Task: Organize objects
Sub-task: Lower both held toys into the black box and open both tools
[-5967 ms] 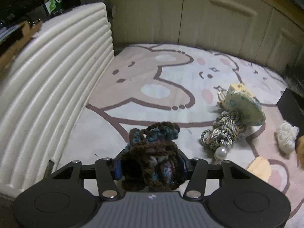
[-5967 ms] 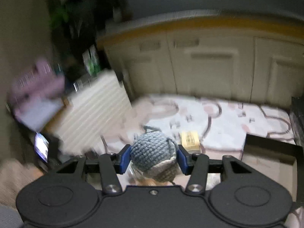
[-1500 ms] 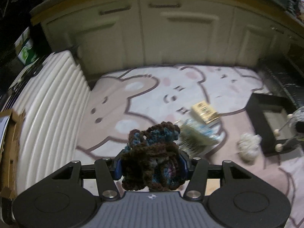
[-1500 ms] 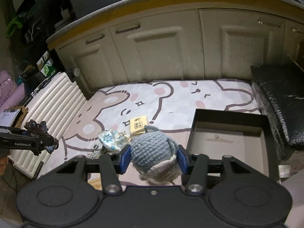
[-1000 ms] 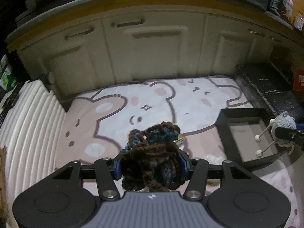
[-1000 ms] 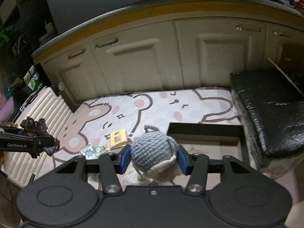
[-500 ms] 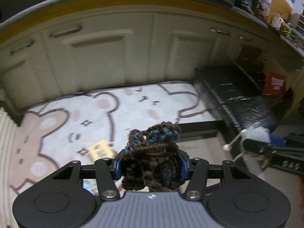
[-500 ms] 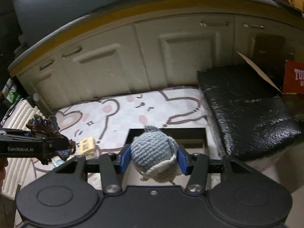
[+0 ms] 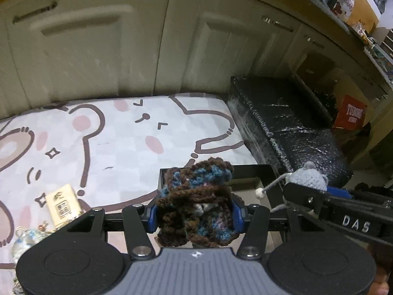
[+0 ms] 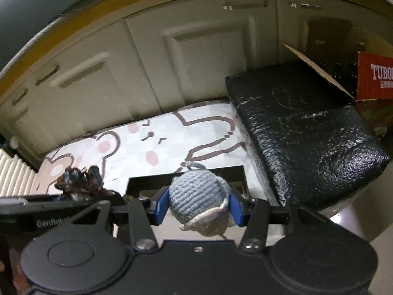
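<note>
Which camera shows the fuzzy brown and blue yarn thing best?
The left wrist view: the brown and blue crocheted yarn piece sits large and central in the left gripper. The right wrist view shows only a small, partly hidden bit of it at the left edge.

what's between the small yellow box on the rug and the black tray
Only bare bear-print rug: nothing lies between the small yellow box and the black open tray, as the left wrist view shows; the lower stretch is hidden behind the hand-held gripper.

Readable: "DAS" on the right gripper [image 9: 307, 191], "Genflobo" cut off on the left gripper [image 10: 81, 191], "TUBO" on a red box [image 10: 374, 78].
</note>
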Demonstrator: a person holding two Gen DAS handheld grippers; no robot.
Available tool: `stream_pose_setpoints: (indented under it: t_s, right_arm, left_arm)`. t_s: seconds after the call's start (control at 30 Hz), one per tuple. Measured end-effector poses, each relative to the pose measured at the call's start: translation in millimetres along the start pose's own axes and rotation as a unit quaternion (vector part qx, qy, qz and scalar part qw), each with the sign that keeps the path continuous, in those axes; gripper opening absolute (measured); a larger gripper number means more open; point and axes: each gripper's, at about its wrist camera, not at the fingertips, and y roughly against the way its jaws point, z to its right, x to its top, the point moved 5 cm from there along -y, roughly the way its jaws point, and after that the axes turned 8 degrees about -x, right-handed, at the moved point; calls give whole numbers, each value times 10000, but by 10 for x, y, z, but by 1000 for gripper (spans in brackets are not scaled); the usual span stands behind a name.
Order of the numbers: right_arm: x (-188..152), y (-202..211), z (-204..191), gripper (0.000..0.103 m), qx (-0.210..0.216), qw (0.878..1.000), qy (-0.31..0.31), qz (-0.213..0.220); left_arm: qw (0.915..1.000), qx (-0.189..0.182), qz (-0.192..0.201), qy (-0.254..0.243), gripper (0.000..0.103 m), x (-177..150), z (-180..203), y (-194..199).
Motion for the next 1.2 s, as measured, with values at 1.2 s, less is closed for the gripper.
stream_pose_setpoints:
  t_s: [1.2]
  right_arm:
    - [-220, -153, 28, 57, -427, 9945, -770, -559]
  left_arm:
    - [9974, 687, -57, 214, 75, -126, -84, -12]
